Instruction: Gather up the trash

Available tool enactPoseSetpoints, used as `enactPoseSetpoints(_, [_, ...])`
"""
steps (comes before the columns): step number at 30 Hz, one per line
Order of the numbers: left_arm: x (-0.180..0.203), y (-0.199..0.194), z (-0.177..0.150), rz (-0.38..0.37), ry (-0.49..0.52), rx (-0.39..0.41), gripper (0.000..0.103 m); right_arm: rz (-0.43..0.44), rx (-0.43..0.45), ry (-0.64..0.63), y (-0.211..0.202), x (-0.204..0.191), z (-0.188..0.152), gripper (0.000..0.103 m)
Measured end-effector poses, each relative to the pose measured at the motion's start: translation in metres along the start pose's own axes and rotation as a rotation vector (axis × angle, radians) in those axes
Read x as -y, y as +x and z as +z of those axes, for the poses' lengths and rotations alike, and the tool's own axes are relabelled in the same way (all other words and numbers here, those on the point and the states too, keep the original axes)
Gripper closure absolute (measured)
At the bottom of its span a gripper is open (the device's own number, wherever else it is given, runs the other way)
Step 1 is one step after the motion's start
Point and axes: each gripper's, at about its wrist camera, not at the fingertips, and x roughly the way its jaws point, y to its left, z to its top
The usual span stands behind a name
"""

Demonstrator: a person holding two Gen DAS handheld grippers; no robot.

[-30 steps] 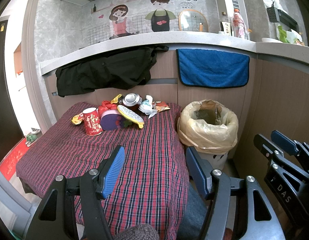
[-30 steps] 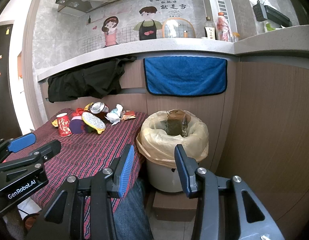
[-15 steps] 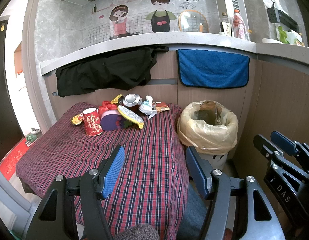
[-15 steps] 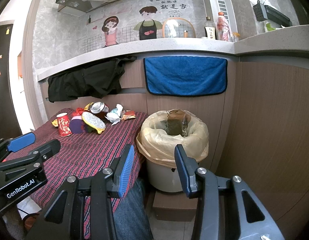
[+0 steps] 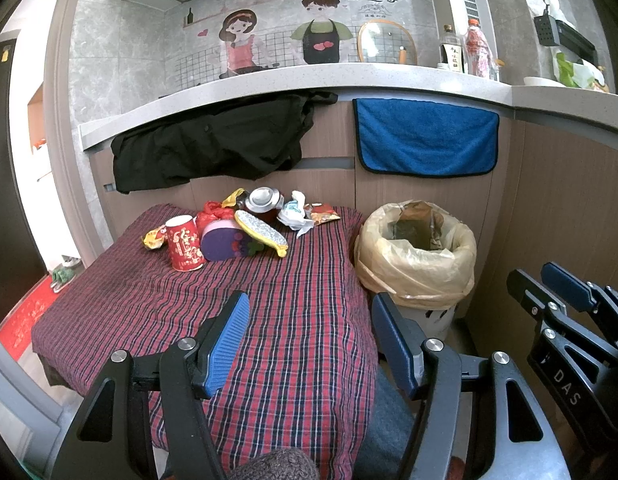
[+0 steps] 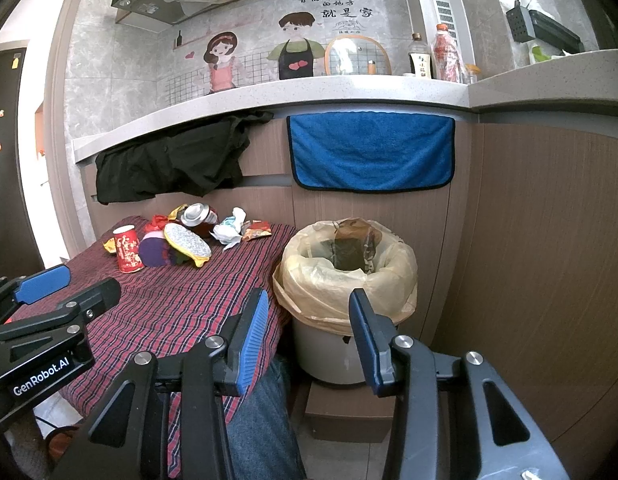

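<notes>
Tabletop (image 5: 269,312) under a red plaid cloth fills the left and middle of the scene, butted against a wooden cabinet front. A black garment (image 5: 213,144) and a blue towel (image 5: 425,140) hang from the ledge above that cabinet. To the right of the tabletop, touching its edge, stands a pale trash bin (image 6: 345,292) lined with a yellowish bag; a crumpled brown wrapper lies in it. At the far end of the tabletop sits the trash pile (image 5: 237,228): a red paper cup (image 5: 184,249) upright at its left, a purple box, a silver-and-yellow packet, a tipped can, crumpled white paper and small snack wrappers. The left tongs (image 5: 309,320) hover over the near part of the cloth, spread wide and empty, well apart from the pile. The right tongs (image 6: 305,316) are likewise spread wide and empty, near the bin.
</notes>
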Motion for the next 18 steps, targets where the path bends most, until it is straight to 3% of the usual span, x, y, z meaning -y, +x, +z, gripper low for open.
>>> enactPoseSetpoints(18, [0.0004, 0.0001, 0.0, -0.001, -0.004, -0.004, 0.039, 0.0, -0.002, 0.001, 0.0016, -0.0008, 0.0007, 0.063])
